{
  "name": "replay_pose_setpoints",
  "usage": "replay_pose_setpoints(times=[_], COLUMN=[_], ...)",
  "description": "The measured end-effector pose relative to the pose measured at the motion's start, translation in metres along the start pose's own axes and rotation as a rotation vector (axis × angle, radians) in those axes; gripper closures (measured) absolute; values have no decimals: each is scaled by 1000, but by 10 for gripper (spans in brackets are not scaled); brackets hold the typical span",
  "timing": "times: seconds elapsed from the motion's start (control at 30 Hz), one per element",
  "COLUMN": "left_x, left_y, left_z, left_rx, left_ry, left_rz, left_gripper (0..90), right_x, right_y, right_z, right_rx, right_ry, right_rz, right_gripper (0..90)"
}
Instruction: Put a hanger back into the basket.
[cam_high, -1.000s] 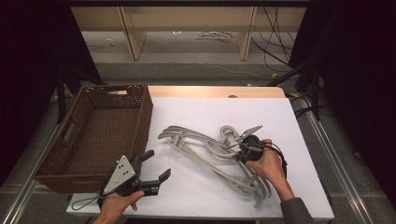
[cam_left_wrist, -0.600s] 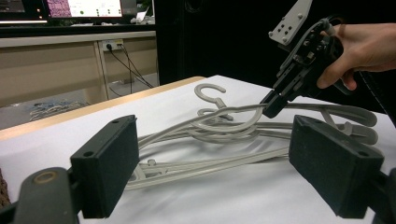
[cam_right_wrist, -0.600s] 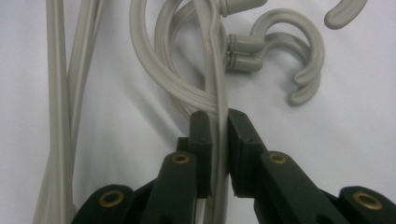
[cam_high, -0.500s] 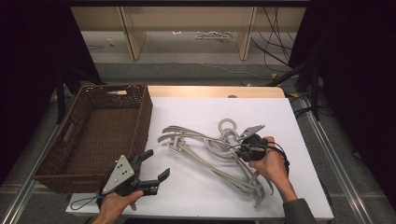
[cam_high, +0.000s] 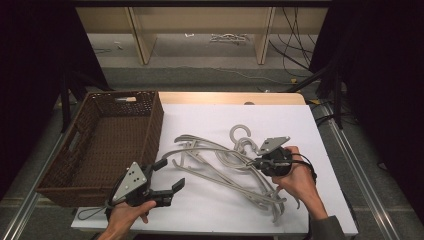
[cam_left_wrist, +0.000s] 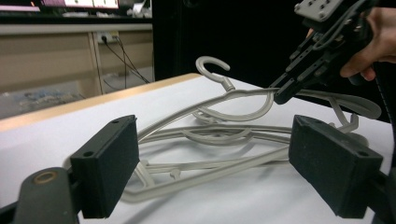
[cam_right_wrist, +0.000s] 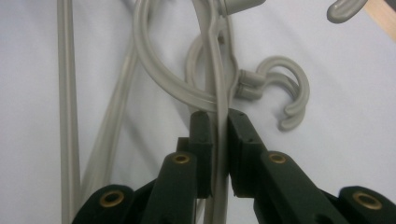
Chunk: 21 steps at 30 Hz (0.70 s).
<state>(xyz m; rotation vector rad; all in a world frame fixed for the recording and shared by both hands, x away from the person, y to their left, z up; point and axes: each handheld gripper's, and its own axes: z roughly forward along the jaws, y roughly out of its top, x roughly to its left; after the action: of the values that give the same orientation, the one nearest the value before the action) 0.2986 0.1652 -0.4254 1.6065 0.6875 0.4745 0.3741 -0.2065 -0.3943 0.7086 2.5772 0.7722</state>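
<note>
Several grey hangers (cam_high: 225, 165) tangled beside wicker basket (cam_high: 105, 145); right gripper (cam_high: 257, 162) pinching one; left gripper (cam_high: 167, 176) spread.

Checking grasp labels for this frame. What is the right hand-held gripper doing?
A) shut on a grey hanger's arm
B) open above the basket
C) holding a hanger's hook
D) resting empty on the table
A: in the right gripper view the right hand-held gripper has its jaws closed on the thin arm of a grey hanger, and the left gripper view shows that hanger raised above the pile.
</note>
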Motion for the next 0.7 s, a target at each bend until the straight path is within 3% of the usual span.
replay_pose_setpoints(times=[0.13,0.2,0.27,0.3,0.5,0.63,0.7], left_x=[-2,-3,-5,-6,-11,-14,-15], left_y=[15,20,25,28,41,42,41], left_z=[7,15,23,29,55,69,74], left_rx=[66,110,118,148,219,285,322], left_ry=[-16,-37,-70,-85,-115,-125,-128], left_rz=[7,6,-1,17,59,106,107], left_gripper=[164,161,161,159,162,216,251], right_x=[9,12,17,21,29,33,35], right_y=[4,7,9,11,16,18,19], right_z=[-9,-14,-17,-19,-22,-23,-23], right_rx=[-4,17,18,11,2,-3,-4], right_ry=[18,46,57,61,75,88,85], right_rz=[-58,-93,-117,-136,-168,-177,-183], right_gripper=[820,820,820,820,820,820,820])
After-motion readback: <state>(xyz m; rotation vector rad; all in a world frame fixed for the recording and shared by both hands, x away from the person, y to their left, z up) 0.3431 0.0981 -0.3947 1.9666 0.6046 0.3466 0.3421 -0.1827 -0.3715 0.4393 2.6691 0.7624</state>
